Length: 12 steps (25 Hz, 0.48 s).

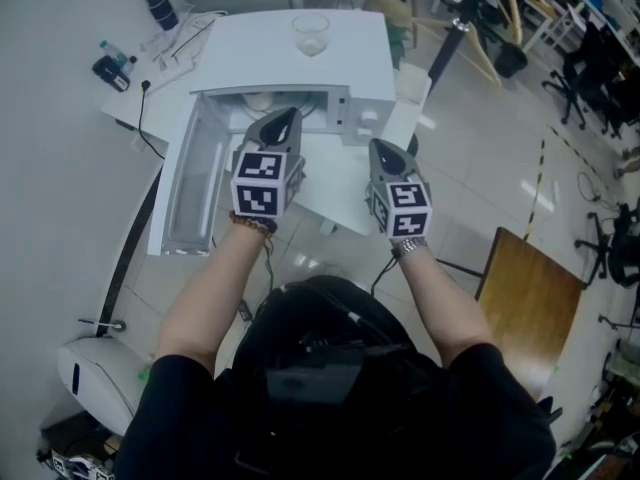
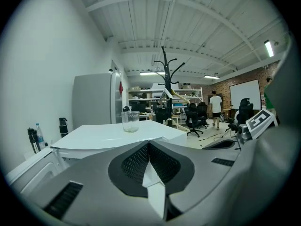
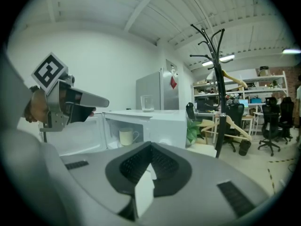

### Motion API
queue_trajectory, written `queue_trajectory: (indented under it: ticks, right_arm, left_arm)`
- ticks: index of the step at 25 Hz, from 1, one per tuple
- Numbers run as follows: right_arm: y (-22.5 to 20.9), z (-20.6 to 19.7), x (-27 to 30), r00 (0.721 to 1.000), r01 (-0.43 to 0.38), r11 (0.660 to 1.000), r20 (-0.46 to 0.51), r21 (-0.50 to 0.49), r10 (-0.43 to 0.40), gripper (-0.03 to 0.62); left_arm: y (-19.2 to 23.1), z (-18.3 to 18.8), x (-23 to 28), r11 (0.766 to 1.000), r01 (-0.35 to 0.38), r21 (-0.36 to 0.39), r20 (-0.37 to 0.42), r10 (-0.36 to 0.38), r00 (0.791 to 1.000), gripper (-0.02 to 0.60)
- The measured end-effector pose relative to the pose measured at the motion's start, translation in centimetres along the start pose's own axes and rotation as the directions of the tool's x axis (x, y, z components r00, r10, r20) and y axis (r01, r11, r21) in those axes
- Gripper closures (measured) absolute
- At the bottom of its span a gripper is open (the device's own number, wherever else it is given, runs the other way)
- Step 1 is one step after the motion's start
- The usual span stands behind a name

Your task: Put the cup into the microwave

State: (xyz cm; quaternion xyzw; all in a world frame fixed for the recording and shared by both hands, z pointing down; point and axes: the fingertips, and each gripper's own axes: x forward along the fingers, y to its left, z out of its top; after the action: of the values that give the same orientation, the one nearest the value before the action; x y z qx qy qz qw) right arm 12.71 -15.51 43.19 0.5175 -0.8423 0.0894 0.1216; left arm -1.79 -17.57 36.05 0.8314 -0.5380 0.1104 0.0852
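Surveying room, we note pale tiled floor [image 1: 480, 138], with office chairs [image 3: 275, 126] and coat stand [image 3: 214, 79] well beyond work area. White table [image 1: 335, 203] carries white microwave [image 1: 290, 58]; its door [image 1: 190, 188] stands swung open at left. Clear glass [image 1: 311, 34] stands on microwave roof. Cream cup [image 3: 126, 136] sits inside cavity. Left gripper [image 1: 285, 120] is near opening, jaws fully together, nothing between them. Right gripper [image 1: 381, 150] is alongside, jaws likewise closed, empty.

White table [image 1: 165, 76] carries open microwave [image 1: 290, 63], bottles [image 1: 158, 6], cables [image 1: 190, 36]; glass [image 1: 311, 33] atop microwave
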Motion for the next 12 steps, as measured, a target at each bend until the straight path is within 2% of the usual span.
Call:
queue_trajectory:
  ticks: [8, 10, 12]
  right_arm:
    - [-2.4, -0.4, -1.3, 1.0, -0.006, 1.0, 0.002, 0.004, 0.006, 0.594]
    - [-2.6, -0.5, -1.6, 1.0, -0.008, 1.0, 0.003, 0.002, 0.008, 0.594]
    - [-3.0, -0.4, -1.8, 1.0, -0.006, 1.0, 0.006, 0.002, 0.006, 0.594]
  left_arm:
    - [-0.9, 1.3, 1.2, 0.999, -0.039, 0.022, 0.011, 0.039, 0.999, 0.581]
    - [-0.9, 1.7, 1.5, 0.998, -0.046, 0.033, 0.006, 0.046, 0.999, 0.528]
    - [-0.8, 2.4, 1.9, 0.998, -0.05, 0.038, 0.012, 0.049, 0.999, 0.528]
